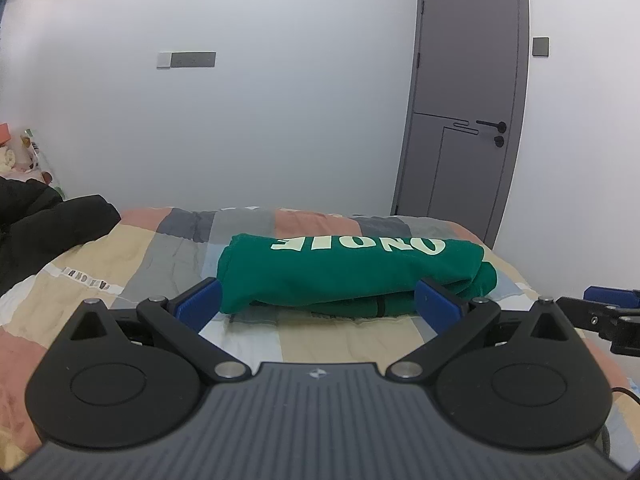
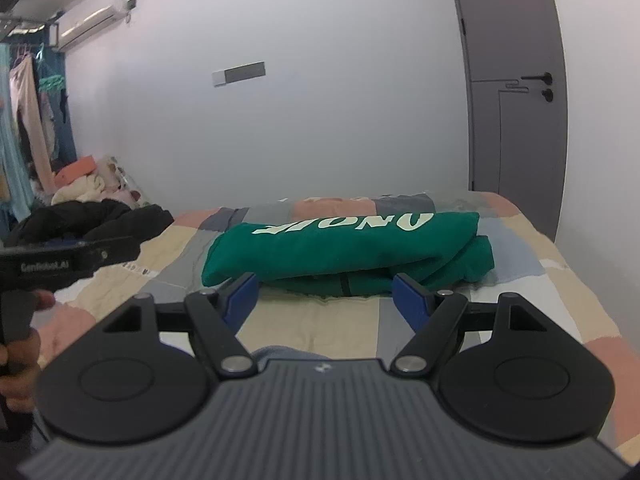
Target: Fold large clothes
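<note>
A green garment (image 1: 352, 272) with pale lettering lies folded in a thick bundle on the patchwork bed cover (image 1: 320, 340). It also shows in the right wrist view (image 2: 352, 252). My left gripper (image 1: 318, 306) is open and empty, its blue fingertips (image 1: 198, 304) just short of the bundle's near edge. My right gripper (image 2: 324, 300) is open and empty too, just in front of the bundle. The right gripper also shows at the right edge of the left wrist view (image 1: 608, 308), and the left gripper at the left of the right wrist view (image 2: 72, 260).
A black coat (image 1: 48, 228) lies on the bed at the left, seen also in the right wrist view (image 2: 92, 220). A grey door (image 1: 468, 100) stands behind the bed at the right. Piled clothes (image 2: 88, 184) and hanging clothes (image 2: 24, 120) are at the far left.
</note>
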Demonstrator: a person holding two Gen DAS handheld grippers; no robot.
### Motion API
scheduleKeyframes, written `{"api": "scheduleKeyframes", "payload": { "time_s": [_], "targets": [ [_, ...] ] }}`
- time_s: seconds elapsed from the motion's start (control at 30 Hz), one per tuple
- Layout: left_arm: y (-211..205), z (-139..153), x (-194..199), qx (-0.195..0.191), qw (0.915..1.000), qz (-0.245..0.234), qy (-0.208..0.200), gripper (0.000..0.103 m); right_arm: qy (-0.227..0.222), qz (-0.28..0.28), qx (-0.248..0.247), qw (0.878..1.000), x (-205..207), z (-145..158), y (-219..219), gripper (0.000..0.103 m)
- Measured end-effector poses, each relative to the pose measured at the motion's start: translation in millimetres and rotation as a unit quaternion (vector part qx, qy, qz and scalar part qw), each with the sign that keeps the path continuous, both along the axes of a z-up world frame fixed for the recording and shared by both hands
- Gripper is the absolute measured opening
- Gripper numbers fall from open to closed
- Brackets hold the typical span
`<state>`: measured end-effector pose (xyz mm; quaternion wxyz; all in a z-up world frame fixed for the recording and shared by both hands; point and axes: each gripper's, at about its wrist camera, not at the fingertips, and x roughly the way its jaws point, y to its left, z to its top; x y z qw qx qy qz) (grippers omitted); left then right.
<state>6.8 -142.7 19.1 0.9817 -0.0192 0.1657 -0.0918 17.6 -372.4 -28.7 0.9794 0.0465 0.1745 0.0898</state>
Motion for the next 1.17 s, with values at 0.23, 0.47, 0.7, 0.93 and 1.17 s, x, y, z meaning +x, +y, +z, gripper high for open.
{"api": "scheduleKeyframes", "payload": {
  "time_s": [0.23,0.47,0.7,0.93,1.17],
  "targets": [
    [0.6,1.3,0.0,-0.004,1.0,-0.003,0.007,0.103,0.005,-0.013,0.012,1.0,1.5,1.0,-2.9,0.081],
    [2.1,2.0,0.3,-0.011,0.9999,-0.004,0.011,0.103,-0.001,-0.022,0.009,1.0,2.6,3.2,-3.2,0.103],
    [3.6,1.6,0.5,-0.014,0.9998,-0.008,0.013,0.103,0.007,-0.023,0.004,1.0,6.0,1.4,-0.4,0.103],
    [5.7,2.4,-0.1,-0.022,0.9995,-0.013,0.016,0.103,0.014,-0.024,0.006,1.0,5.3,1.1,0.2,0.103],
    [3.6,4.4,-5.1,-0.024,0.9995,-0.019,0.011,0.103,0.018,-0.018,0.001,1.0,2.9,-0.7,3.4,0.103]
  ]
}}
